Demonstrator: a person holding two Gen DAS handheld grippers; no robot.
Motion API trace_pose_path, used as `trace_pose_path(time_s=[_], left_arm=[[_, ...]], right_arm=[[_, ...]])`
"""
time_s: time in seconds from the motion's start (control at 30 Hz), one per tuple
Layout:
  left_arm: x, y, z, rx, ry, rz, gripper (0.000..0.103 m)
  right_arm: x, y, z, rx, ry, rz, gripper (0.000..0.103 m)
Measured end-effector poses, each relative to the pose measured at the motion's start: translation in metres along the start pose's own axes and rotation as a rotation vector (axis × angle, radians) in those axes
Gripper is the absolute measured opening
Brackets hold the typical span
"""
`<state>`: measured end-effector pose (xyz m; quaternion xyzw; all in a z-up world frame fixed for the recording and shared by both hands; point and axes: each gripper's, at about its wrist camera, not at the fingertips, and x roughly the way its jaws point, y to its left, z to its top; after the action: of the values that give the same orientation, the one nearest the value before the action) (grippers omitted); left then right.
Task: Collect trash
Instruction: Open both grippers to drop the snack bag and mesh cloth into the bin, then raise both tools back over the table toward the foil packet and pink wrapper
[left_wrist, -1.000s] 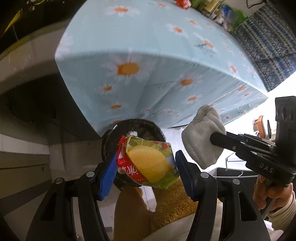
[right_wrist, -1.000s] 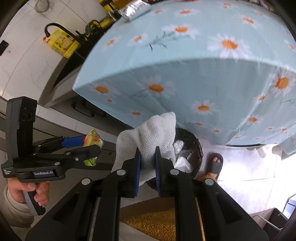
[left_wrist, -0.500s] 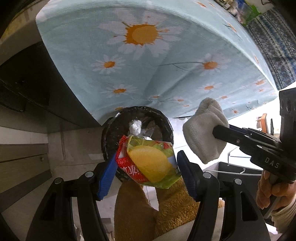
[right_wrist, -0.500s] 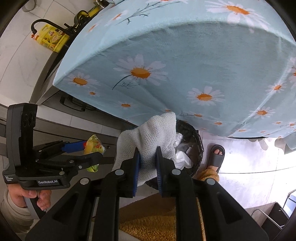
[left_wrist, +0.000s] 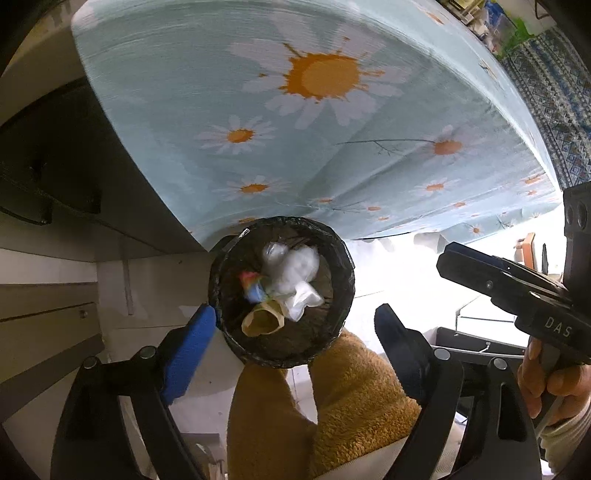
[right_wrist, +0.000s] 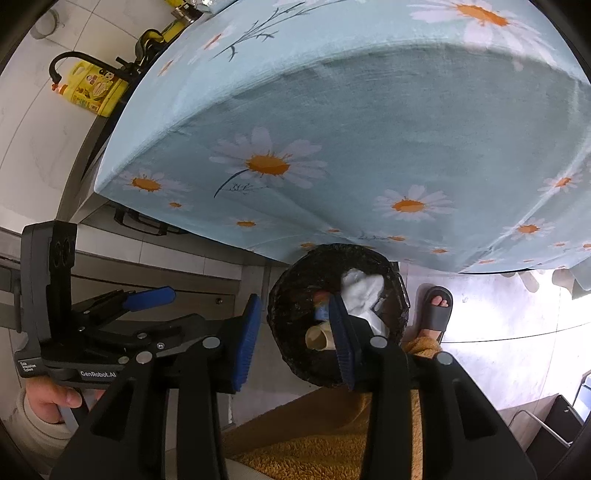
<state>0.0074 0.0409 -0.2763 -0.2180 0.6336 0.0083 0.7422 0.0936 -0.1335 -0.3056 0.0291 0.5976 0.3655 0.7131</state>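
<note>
Black wicker made up the trash basket (left_wrist: 229, 288), which sat straight ahead of the left gripper (left_wrist: 291, 325), just past its wide-spread, empty jaws, with white crumpled tissue (left_wrist: 295, 269) and a colourful wrapper (left_wrist: 253, 286) lying inside. From the right wrist, the right gripper (right_wrist: 295, 338) also stood wide and empty, its right finger over the basket mouth, so neither hand was clearly nearer.

"das" on the right gripper (left_wrist: 447, 254); "genrobot.ai" on the left gripper (right_wrist: 155, 295).
</note>
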Motion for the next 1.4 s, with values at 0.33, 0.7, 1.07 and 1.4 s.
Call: trace_pose_path(time_s=[0.33, 0.7, 1.07, 1.4], left_arm=[[-0.028, 0.001, 0.006, 0.022, -0.057, -0.005, 0.085], [-0.072, -0.011, 0.013, 0.091, -0.146, -0.030, 0.085], [-0.113, -0.017, 0.016, 0.129, -0.239, -0.081, 0.085], [-0.154, -0.025, 0.033, 0.169, -0.341, -0.084, 0.085]], right_arm=[[-0.020, 0.007, 0.006, 0.001, -0.048, -0.019, 0.039], [-0.058, 0.028, 0.007, -0.029, -0.138, -0.029, 0.044], [-0.098, 0.055, 0.003, -0.081, -0.238, -0.058, 0.050], [-0.135, 0.066, 0.021, -0.112, -0.327, -0.086, 0.058]])
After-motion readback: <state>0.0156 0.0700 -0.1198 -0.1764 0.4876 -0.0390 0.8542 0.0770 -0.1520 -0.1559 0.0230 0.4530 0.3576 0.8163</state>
